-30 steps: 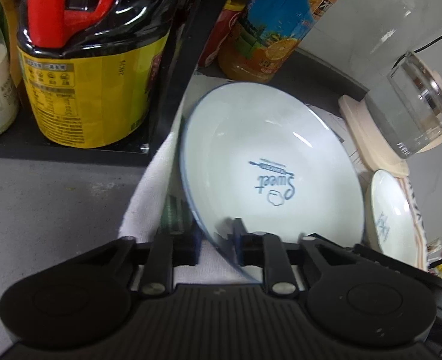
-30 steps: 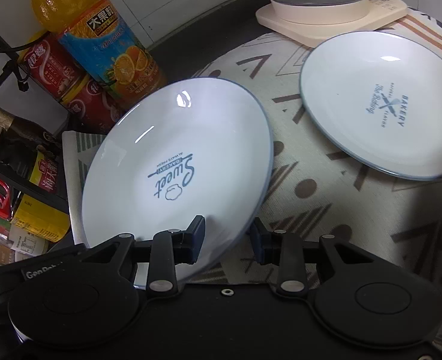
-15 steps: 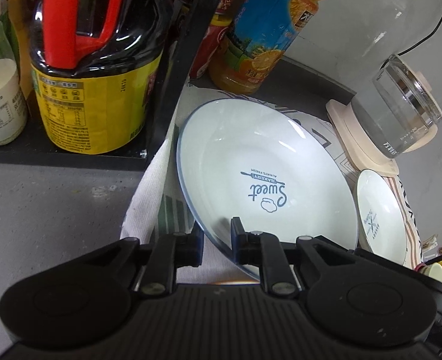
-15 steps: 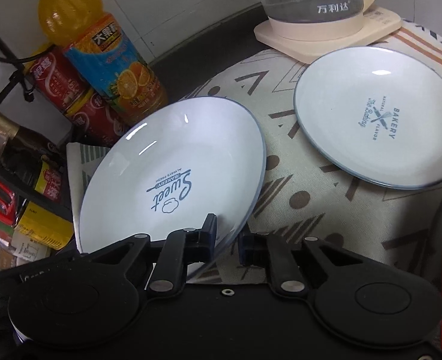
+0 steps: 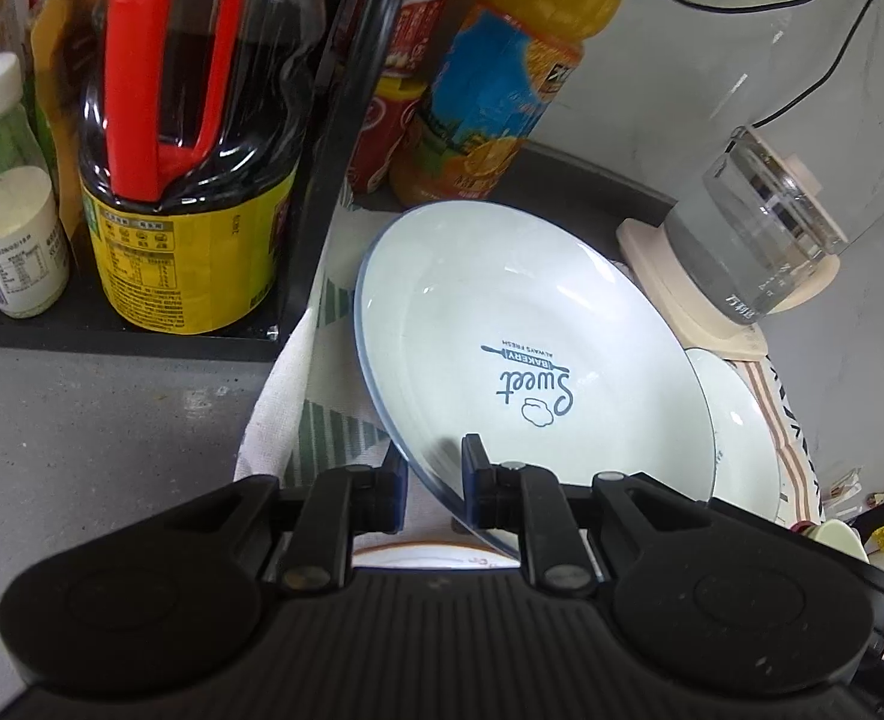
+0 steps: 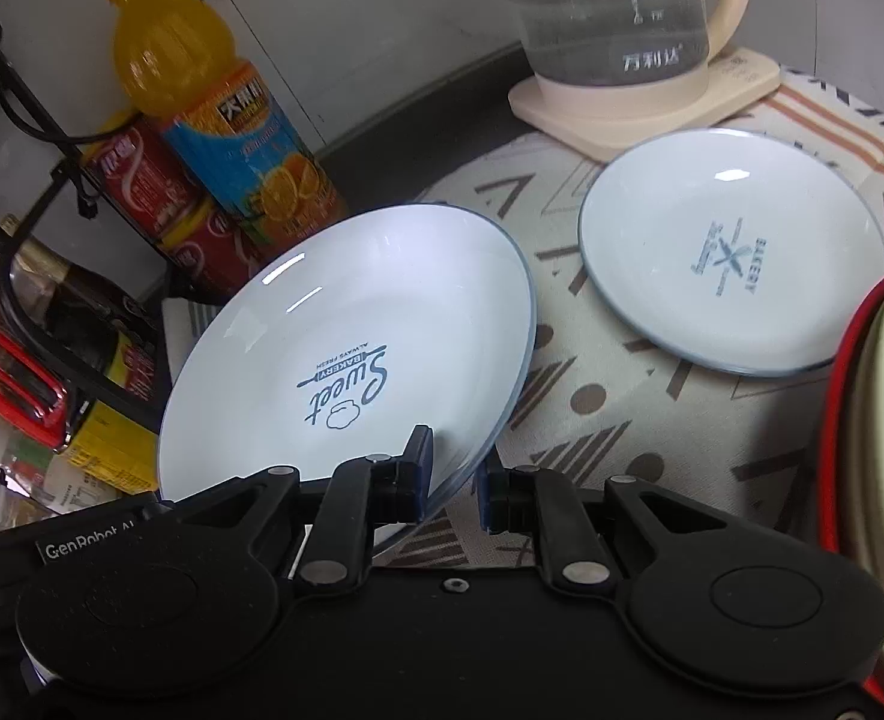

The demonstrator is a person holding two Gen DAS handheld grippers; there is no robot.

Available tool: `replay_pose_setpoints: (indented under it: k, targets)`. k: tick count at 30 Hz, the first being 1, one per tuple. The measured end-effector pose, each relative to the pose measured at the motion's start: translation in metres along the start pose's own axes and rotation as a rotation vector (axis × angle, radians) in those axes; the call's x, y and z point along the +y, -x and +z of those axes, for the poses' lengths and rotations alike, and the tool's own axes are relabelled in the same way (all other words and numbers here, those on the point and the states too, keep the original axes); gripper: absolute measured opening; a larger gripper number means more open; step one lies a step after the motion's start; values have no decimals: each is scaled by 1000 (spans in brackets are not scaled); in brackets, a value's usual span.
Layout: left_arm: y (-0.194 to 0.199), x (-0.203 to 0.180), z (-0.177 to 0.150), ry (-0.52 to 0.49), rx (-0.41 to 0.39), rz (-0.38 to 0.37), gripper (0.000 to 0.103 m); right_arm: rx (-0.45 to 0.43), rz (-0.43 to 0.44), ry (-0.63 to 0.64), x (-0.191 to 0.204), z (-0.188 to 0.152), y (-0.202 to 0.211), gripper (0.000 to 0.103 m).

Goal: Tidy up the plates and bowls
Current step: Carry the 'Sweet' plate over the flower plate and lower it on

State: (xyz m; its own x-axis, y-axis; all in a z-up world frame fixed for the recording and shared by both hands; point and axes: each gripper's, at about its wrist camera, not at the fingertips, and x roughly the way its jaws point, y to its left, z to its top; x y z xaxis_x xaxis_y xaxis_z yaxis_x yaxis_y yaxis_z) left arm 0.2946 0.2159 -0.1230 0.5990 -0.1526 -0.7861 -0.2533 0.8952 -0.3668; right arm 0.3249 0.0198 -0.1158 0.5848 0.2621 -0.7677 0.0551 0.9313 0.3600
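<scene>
A white plate with a blue rim and "Sweet" print (image 5: 532,348) (image 6: 345,348) hangs tilted above the patterned cloth (image 6: 592,396). My left gripper (image 5: 432,468) is shut on its near rim in the left wrist view. My right gripper (image 6: 454,474) is shut on another part of the same rim in the right wrist view. A smaller white "Bakery" plate (image 6: 733,258) (image 5: 736,420) lies flat on the cloth to the right, apart from both grippers.
A glass kettle (image 6: 622,18) (image 5: 754,228) on a cream base stands behind the small plate. An orange juice bottle (image 6: 219,108) (image 5: 502,78) and red cans stand at the back. A dark rack holds a soy sauce jug (image 5: 189,180). A red-rimmed bowl (image 6: 874,450) sits at the right edge.
The right gripper's jaws closed onto the Sweet plate's rim. Both grippers rose with the plate, and the cloth and the small plate now look farther below.
</scene>
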Motion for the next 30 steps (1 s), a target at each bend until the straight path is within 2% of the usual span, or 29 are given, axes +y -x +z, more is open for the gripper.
replay_pose_setpoints:
  k: [13,30]
  targets:
    - [45,-9,-35,21,-49,34,16,-18,51,54,-6,-11,37,15]
    - [94,-3,-102,80,-57,80,16,8,97,125,-19,-64,83,15]
